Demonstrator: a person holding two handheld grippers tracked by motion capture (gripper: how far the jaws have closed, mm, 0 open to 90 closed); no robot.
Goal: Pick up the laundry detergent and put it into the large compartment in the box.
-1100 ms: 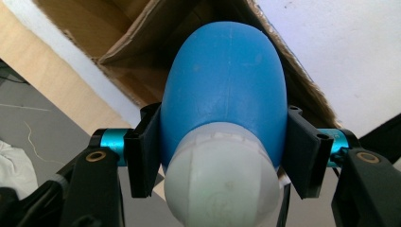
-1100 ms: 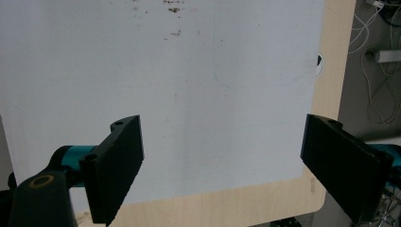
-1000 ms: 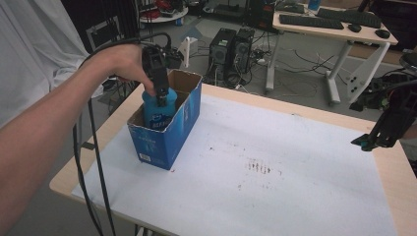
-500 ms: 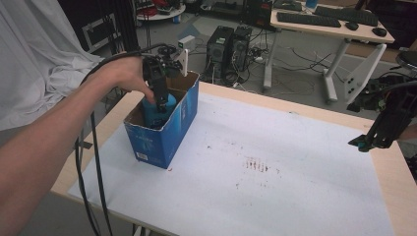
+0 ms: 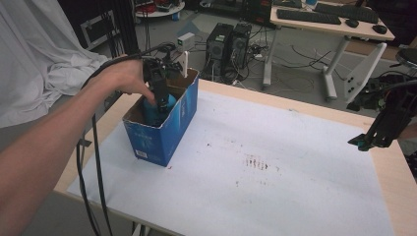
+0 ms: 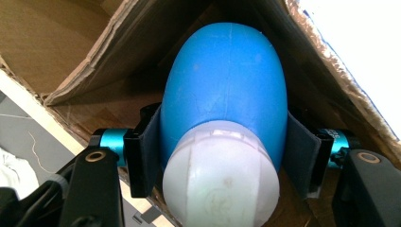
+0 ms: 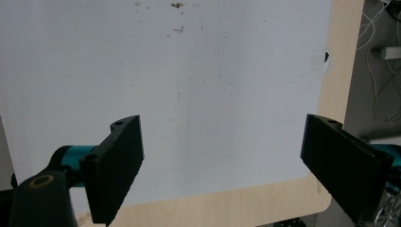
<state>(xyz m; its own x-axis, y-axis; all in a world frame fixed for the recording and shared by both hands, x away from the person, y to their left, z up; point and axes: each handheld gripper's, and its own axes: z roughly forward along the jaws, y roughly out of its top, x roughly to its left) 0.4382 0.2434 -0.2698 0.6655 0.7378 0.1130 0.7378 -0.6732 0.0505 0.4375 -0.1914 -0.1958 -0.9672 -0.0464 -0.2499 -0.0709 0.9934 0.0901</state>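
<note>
No lettering, brand, number or sign can be made out anywhere. The blue cardboard box (image 5: 167,128) carries a small white label near its lower corner and pale printing along its long side, but both are too blurred to read. The blue bottle (image 6: 227,85) and its white cap (image 6: 220,175), seen close in the left gripper view, bear no legible print.

Overhead forward-facing view; two close claw-mounted downward views.
</note>
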